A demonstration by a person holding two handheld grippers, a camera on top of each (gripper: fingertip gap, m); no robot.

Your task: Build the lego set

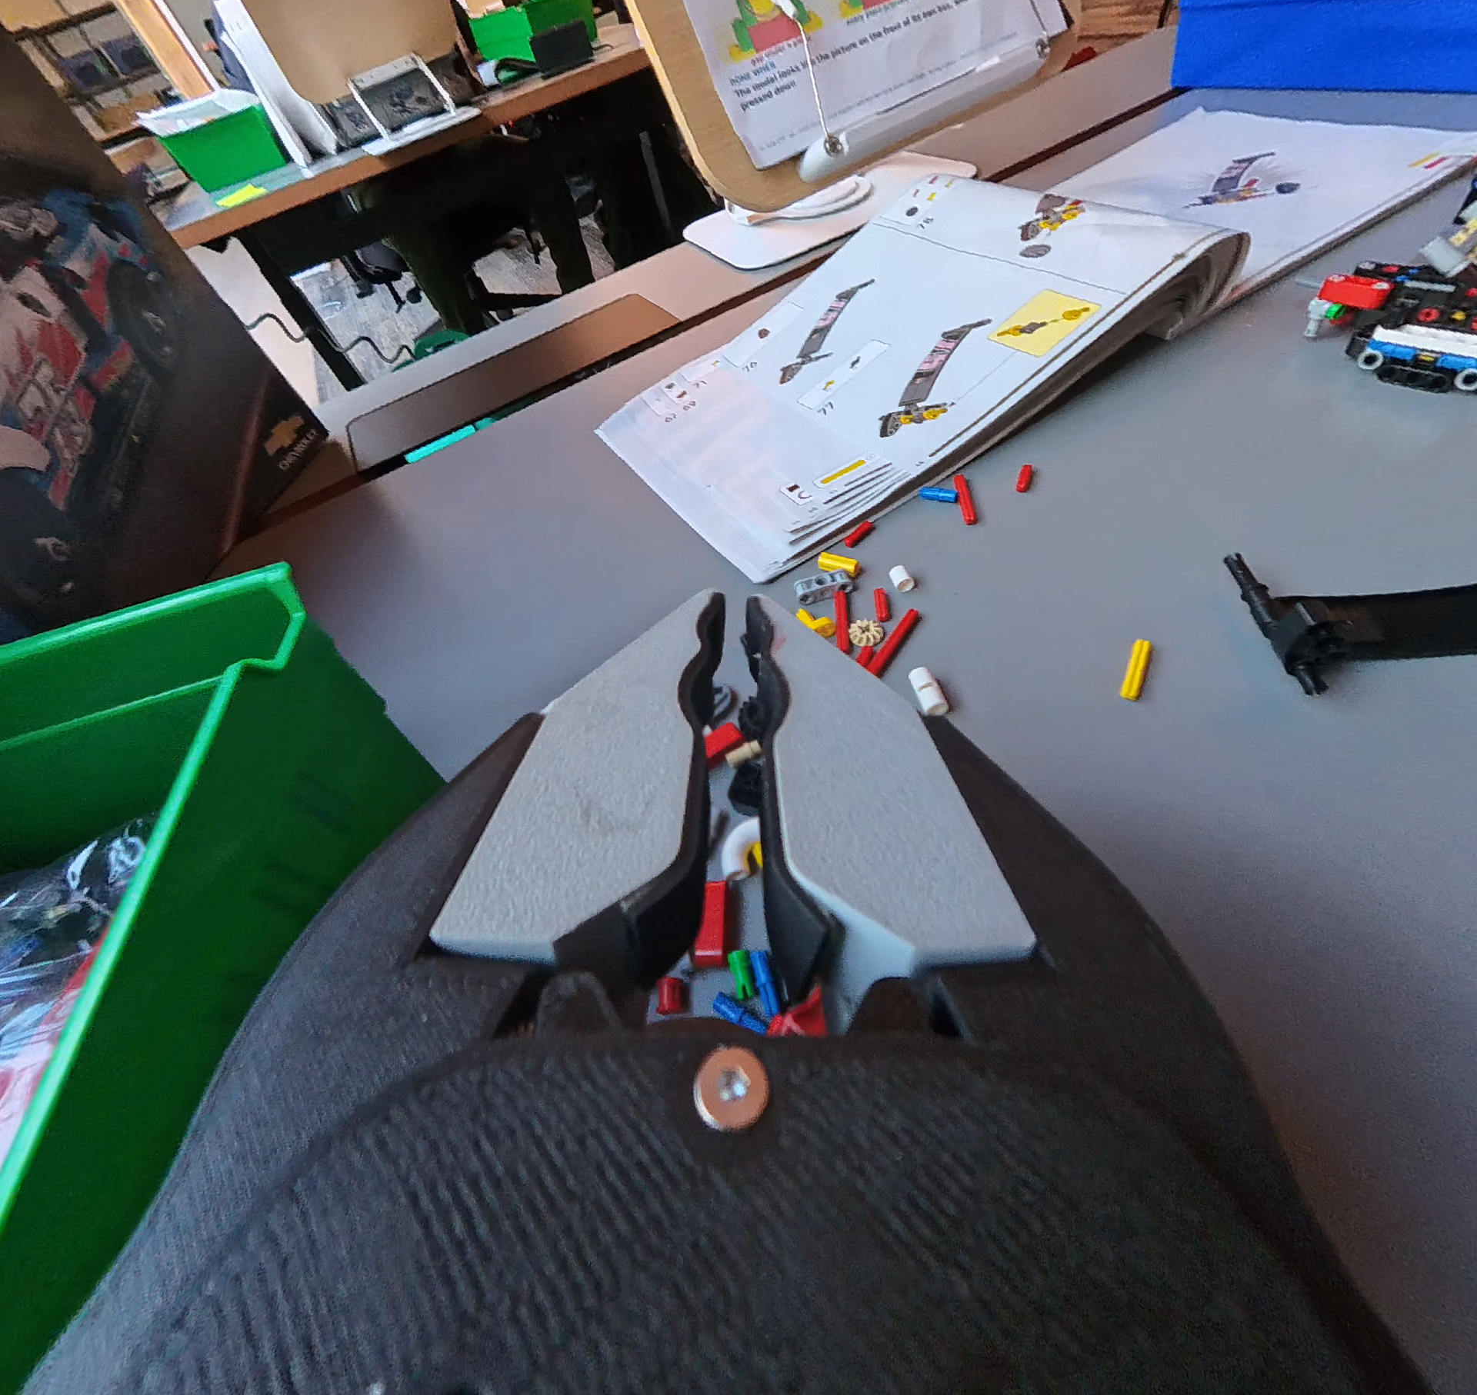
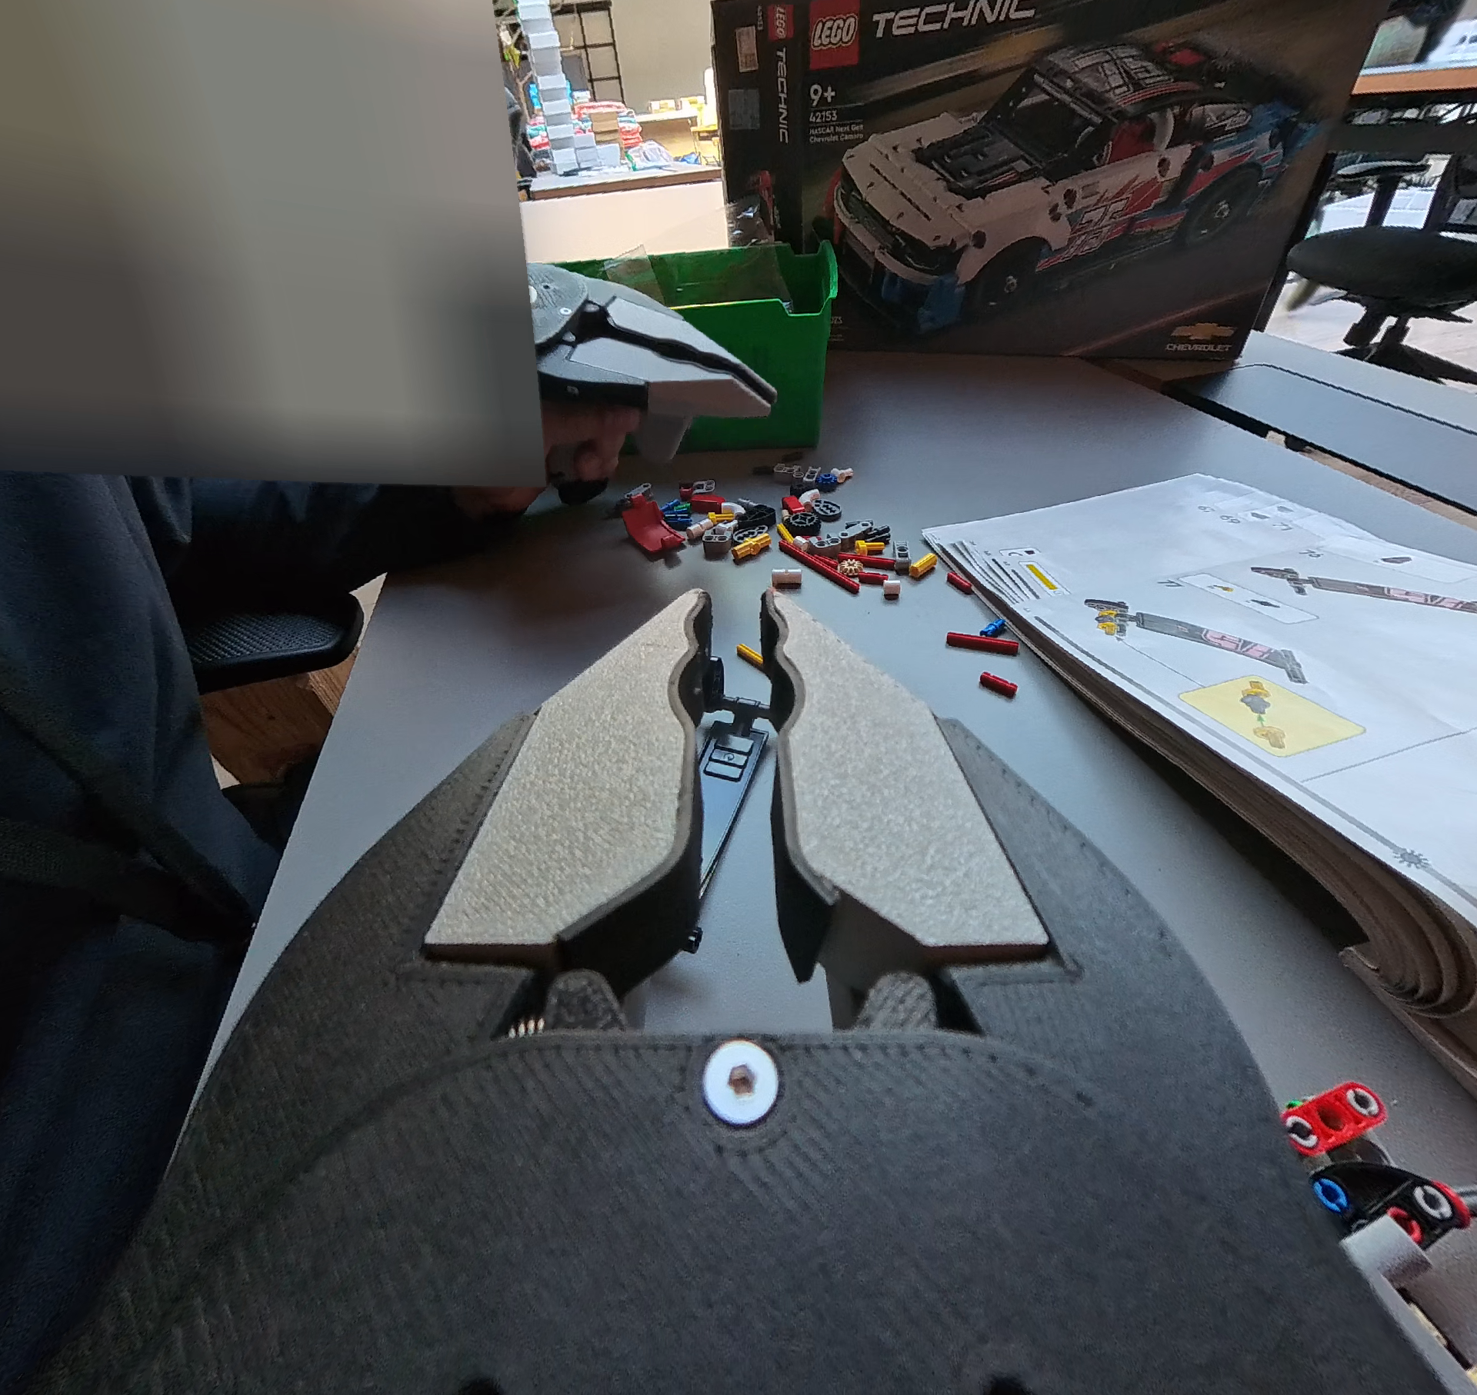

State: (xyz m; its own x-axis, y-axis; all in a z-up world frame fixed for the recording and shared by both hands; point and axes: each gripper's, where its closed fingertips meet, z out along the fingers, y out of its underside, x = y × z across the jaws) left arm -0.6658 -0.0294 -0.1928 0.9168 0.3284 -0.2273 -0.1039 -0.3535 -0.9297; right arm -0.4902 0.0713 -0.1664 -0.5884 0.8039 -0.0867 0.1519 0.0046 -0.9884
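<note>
Black plastic panel piece (image 2: 731,757) sits clamped in the right gripper (image 2: 735,641) fingers; left gripper (image 1: 735,621) fingers nearly closed, seemingly empty, loose small colourful plastic pieces (image 1: 867,629) at two o'clock on the worktop (image 1: 1199,837).

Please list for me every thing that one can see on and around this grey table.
Table: one, grey, under everything.
Bin: one, green, beside the left claw.
Box: one, dark, car picture, behind the bin.
Booklet: one, white, open, beside the loose parts.
Loose parts: many, red, yellow, blue, white, black, between bin and booklet.
Model: one, partly built, black, red, blue, beside the booklet.
Long part: one, black, clamped in the right claw.
Left claw: one, grey, shut, above the loose parts.
Right claw: one, grey, holding the long part.
</note>
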